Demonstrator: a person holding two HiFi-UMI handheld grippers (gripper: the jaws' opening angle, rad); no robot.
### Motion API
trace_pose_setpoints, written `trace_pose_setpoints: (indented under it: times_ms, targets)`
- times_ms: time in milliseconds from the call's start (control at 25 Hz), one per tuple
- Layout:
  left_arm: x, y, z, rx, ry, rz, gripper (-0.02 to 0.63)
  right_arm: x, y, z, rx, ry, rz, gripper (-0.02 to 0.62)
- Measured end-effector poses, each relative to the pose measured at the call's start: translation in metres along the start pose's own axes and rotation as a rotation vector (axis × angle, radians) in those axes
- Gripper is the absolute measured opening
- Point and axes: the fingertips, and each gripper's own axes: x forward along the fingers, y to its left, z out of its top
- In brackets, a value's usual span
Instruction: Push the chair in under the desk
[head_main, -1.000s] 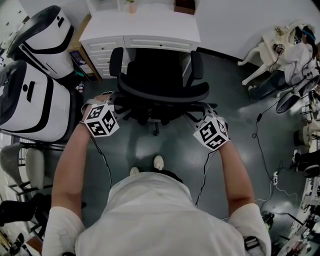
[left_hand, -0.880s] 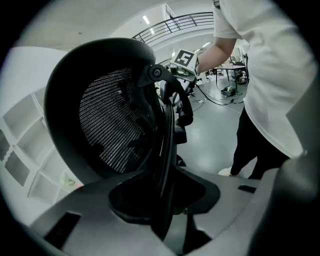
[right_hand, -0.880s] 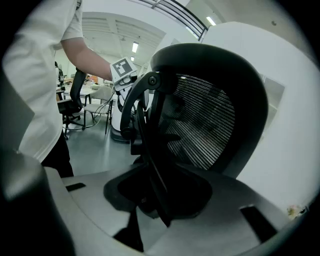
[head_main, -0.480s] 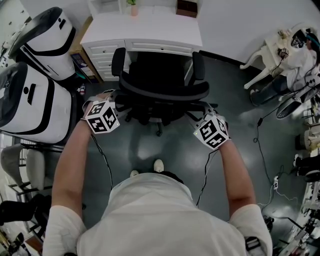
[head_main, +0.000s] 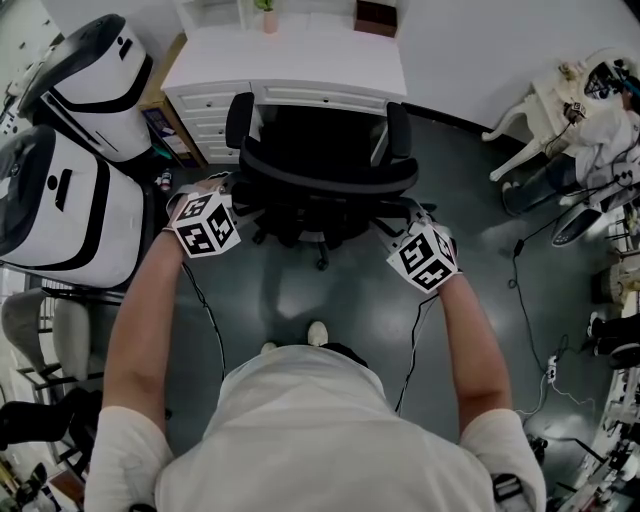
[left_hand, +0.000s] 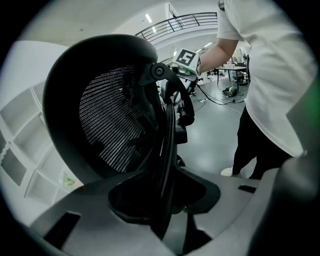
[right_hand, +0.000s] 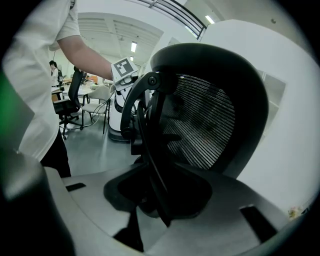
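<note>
A black mesh office chair (head_main: 322, 178) stands in front of the white desk (head_main: 285, 52), its seat partly under the desktop. In the head view my left gripper (head_main: 232, 192) is at the left end of the backrest and my right gripper (head_main: 402, 212) at the right end. The left gripper view shows the backrest (left_hand: 115, 127) edge-on, its thin black rim running down between the jaws of my left gripper (left_hand: 165, 200), which is shut on it. The right gripper view mirrors this: the backrest (right_hand: 210, 127) rim sits clamped in my right gripper (right_hand: 160, 197).
Two large white and black pod-shaped machines (head_main: 60, 200) stand at the left, close to the desk's drawer unit (head_main: 205, 110). At the right are a white chair (head_main: 530, 95), a seated person and cables (head_main: 520, 270) on the grey floor. My shoe (head_main: 317, 332) is behind the chair.
The chair and both grippers have moved toward the desk, and the seat is further under the desktop. I have stepped forward behind it.
</note>
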Motion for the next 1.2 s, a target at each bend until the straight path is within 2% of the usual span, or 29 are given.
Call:
trace_pose_setpoints:
  times_ms: [1200]
  targets:
    - [0.017, 0.050, -0.015, -0.006, 0.018, -0.022, 0.163, 0.029, -0.036, 0.011, -0.012, -0.018, -0.027, 0.123]
